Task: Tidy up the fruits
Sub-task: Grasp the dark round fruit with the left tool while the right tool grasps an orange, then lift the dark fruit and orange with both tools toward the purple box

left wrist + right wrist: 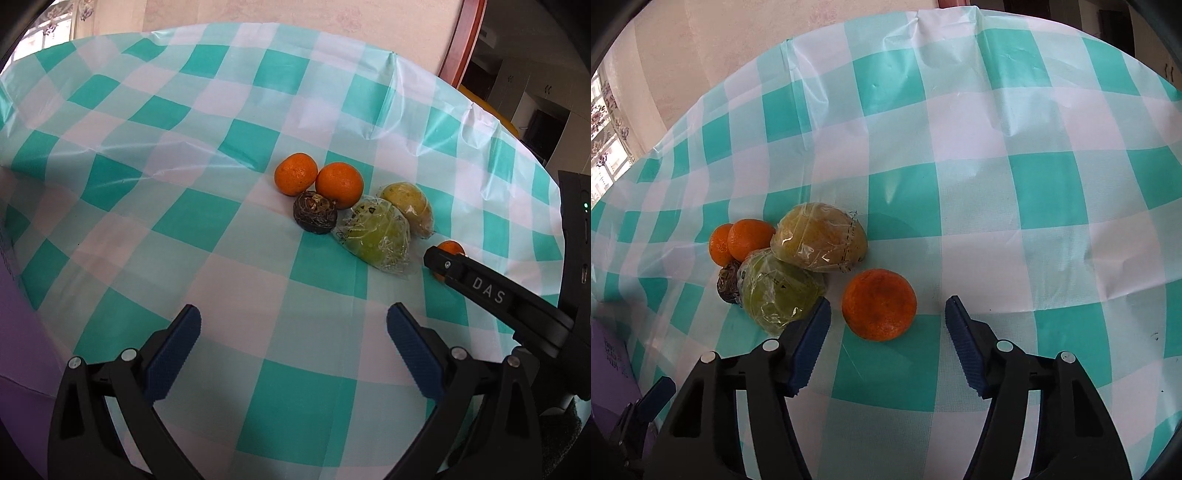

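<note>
- Reaching toward a lone orange point(879, 309), the right gripper point(886, 321) holds its fingers wide open on either side of the fruit, touching nothing as far as I can see.
- That orange sits on the checked cloth of the bench point(1015, 122), just right of the main cluster and a little apart from it.
- The cluster holds two oranges point(296, 174) point(340, 184) side by side, a dark wrinkled fruit point(315, 217) just in front of them, a wrapped green fruit point(375, 236) and a wrapped yellow fruit point(408, 207).
- I judge the step in hand to be picking up the stray orange; the next move calls for easing forward until the pads flank its widest part, then closing.
- The left gripper point(293, 330) hangs open over bare cloth near the cluster, holding nothing.
- Only the right wrist view shows the whole stray orange; from the left, the right gripper's arm hides most of it, though the dark fruit shows fully there.
</note>
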